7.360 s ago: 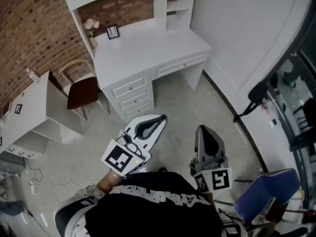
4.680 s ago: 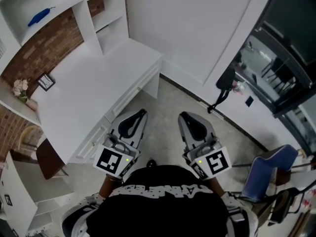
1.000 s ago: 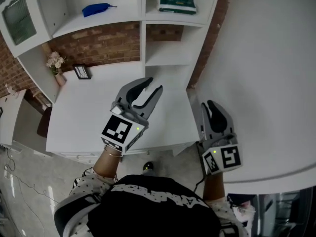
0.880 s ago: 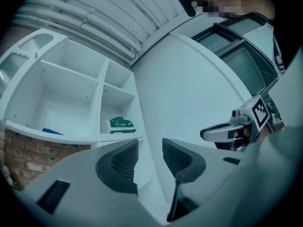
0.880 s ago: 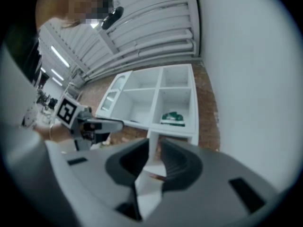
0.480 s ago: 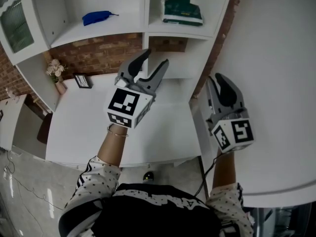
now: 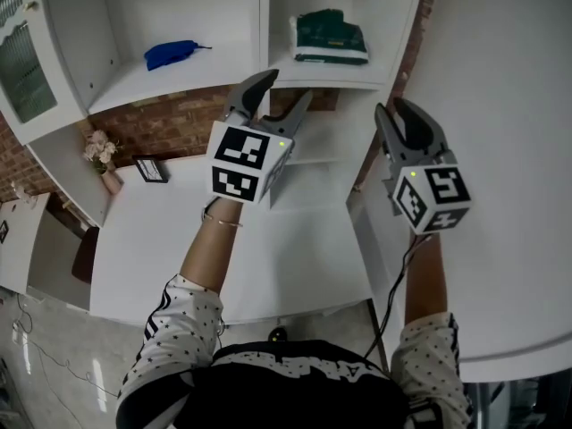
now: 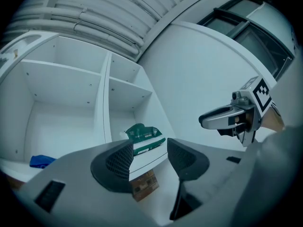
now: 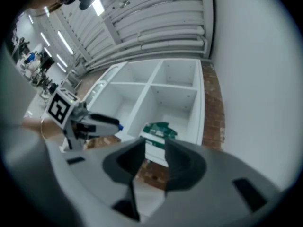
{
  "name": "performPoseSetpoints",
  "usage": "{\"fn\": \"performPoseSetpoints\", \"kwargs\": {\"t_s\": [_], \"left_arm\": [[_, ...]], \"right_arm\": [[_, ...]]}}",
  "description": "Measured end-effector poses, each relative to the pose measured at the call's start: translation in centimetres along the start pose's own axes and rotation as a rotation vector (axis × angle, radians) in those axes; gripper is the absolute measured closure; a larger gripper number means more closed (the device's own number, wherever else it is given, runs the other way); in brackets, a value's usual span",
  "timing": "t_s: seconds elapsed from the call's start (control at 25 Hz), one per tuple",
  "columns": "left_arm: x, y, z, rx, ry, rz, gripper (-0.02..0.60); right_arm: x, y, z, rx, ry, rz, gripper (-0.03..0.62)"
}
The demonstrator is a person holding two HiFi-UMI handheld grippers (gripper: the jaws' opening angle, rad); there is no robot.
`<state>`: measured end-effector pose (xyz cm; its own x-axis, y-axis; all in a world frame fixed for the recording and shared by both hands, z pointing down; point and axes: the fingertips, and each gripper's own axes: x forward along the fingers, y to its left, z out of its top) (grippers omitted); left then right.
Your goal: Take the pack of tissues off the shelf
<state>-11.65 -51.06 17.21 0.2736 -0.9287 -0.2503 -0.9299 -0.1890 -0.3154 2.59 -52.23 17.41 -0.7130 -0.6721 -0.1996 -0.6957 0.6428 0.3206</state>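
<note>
On the upper right shelf (image 7: 332, 64) the green tissue pack (image 7: 329, 37) lies flat, above the bench (image 7: 223, 248). I hold both tongs up below it, clear of it: the left tongs (image 7: 282, 93) gape wide, the right tongs (image 7: 400, 114) stand partly apart, and both have just been opening with nothing between their jaws.

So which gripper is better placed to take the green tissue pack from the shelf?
Probably left. Both grippers have just been opening, nothing between the jaws, but the left gripper stands wider and nearer the tissue pack than the right gripper.
</note>
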Motion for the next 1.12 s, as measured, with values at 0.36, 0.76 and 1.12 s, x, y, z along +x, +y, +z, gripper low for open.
{"fn": "performPoseSetpoints", "kwargs": {"t_s": [0.36,0.76,1.12], "left_arm": [[4.4,0.9,-1.6,0.050,0.130,-0.019,0.337],[8.1,2.8,-1.9,0.035,0.209,0.089,0.337],[10.5,4.1,-2.7,0.041,0.281,0.204,0.337]], "right_arm": [[4.7,-2.9,-0.1,-0.041,0.060,-0.025,0.450],[10.4,-5.5,-1.4,-0.040,0.137,0.042,0.424],[13.8,-6.0,-2.4,-0.073,0.187,0.102,0.413]]}}
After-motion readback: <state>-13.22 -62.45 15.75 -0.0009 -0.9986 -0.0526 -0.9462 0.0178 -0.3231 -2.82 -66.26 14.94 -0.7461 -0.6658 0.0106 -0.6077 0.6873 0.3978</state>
